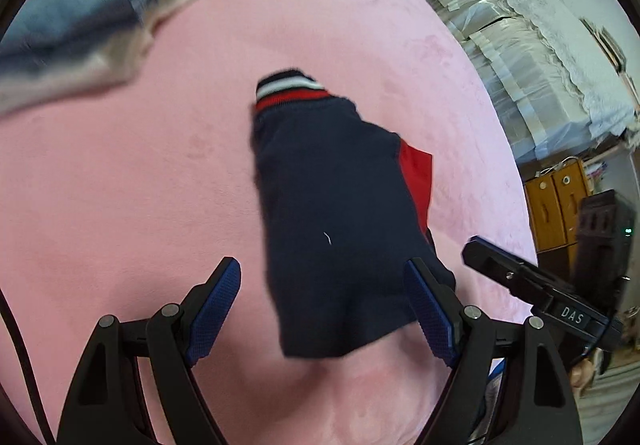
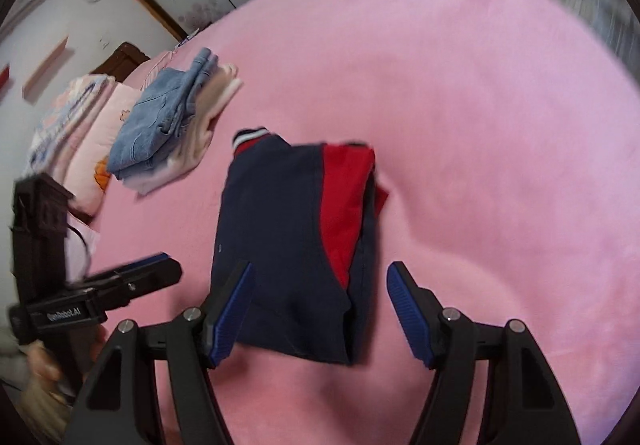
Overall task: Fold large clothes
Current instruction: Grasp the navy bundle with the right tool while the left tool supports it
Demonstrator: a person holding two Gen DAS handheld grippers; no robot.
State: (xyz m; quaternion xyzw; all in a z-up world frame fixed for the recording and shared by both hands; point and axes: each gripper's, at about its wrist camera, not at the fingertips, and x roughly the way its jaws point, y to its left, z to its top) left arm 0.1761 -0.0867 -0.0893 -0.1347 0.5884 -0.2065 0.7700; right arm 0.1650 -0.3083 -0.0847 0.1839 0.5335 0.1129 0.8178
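The folded navy-and-red jacket [image 2: 296,237] is lying on the pink bed [image 2: 480,125], reaching between both sets of jaws; left gripper [image 1: 324,309] and right gripper [image 2: 320,309] are standing apart, gripping nothing.

"DAS" was read in white letters on a small dark label on the right gripper [image 1: 476,251], seen at the right edge of the left wrist view. "GenRobot.AI" was read in white on a dark label on the left gripper [image 2: 160,265], seen at the left edge of the right wrist view; the first letters were blurred, so that reading was not certain. No other text, number or sign could be made out: prints on the pillow [image 2: 120,113] at far left were too blurred to be read.
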